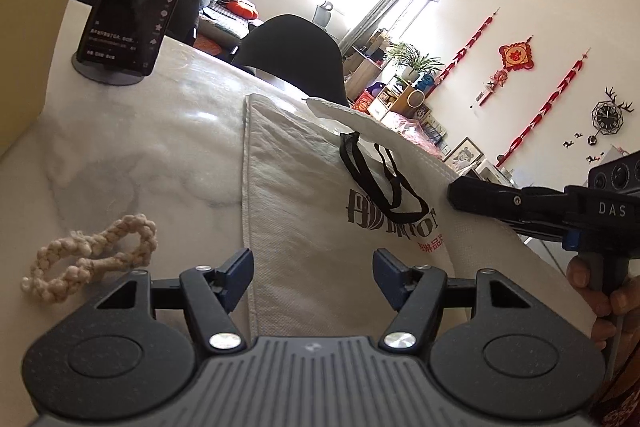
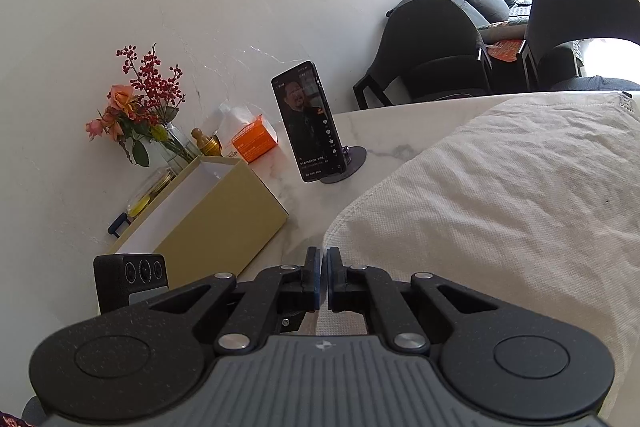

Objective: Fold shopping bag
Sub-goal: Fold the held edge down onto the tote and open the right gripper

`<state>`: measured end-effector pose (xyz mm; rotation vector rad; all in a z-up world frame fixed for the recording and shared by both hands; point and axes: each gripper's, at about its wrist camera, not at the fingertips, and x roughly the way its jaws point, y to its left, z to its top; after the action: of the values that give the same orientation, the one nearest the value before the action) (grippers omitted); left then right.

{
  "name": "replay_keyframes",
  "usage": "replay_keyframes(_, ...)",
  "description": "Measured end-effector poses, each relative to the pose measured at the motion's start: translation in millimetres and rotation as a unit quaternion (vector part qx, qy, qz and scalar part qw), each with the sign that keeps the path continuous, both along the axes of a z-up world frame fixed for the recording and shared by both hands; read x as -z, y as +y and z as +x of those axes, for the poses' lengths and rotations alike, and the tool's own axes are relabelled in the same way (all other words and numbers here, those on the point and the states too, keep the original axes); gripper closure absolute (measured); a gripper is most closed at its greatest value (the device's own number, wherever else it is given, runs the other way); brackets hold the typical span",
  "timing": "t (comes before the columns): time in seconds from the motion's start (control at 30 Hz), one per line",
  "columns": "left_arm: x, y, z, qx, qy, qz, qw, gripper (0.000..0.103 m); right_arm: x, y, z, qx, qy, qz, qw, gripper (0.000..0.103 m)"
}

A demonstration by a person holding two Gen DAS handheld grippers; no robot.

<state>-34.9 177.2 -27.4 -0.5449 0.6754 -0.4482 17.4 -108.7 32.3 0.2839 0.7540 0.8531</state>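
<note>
The left gripper hovers with fingers spread wide and empty over the near edge of the white shopping bag, which lies flat on the marble table. The right gripper is pinched shut at the bag's near corner; whether it holds fabric I cannot tell. Beyond the bag stands a phone. A sweeping fold could topple it, or snag the bag's loose black handles.

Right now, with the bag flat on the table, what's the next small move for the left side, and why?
Probably ease the left hand-held gripper forward and close on the white shopping bag edge. It stands open over that edge with nothing pinched, while the right hand-held gripper is shut at the bag's corner.
</note>
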Motion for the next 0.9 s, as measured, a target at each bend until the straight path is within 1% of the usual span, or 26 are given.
replay_keyframes(0.13,11.1,13.4,4.4,0.000,0.026,-0.066,0.9975,0.036,1.6,2.8,0.9,-0.003,0.003,-0.001,1.000,0.099)
replay_keyframes(0.27,15.8,24.3,5.6,-0.007,0.031,-0.111,0.9933,0.036,5.7,8.0,2.3,-0.008,0.008,-0.007,1.000,0.099)
replay_keyframes(0.37,15.8,26.6,5.9,-0.009,0.030,-0.124,0.9918,0.036,10.9,14.5,4.1,-0.011,0.015,-0.012,1.000,0.099)
replay_keyframes(0.5,13.8,25.0,6.9,-0.006,0.029,-0.125,0.9917,0.036,18.8,25.8,3.4,-0.024,0.022,-0.025,0.999,0.098)
replay_keyframes(0.57,13.4,24.7,8.4,-0.008,0.031,-0.123,0.9918,0.041,22.3,30.1,3.2,-0.026,0.020,-0.031,0.999,0.098)
replay_keyframes(0.63,12.8,25.4,9.2,-0.011,0.034,-0.123,0.9918,0.042,25.1,30.8,4.8,-0.027,0.024,-0.029,0.999,0.098)
replay_keyframes(0.8,15.6,34.0,10.0,-0.020,0.039,-0.159,0.9862,0.043,33.8,24.2,7.9,-0.024,0.045,-0.023,0.998,0.097)
replay_keyframes(0.87,16.4,36.3,11.3,-0.020,0.040,-0.176,0.9833,0.038,39.9,27.8,7.8,-0.028,0.053,-0.040,0.997,0.097)
replay_keyframes(0.9,16.6,36.7,12.5,-0.019,0.040,-0.181,0.9824,0.037,43.0,29.7,7.7,-0.030,0.057,-0.049,0.997,0.095)
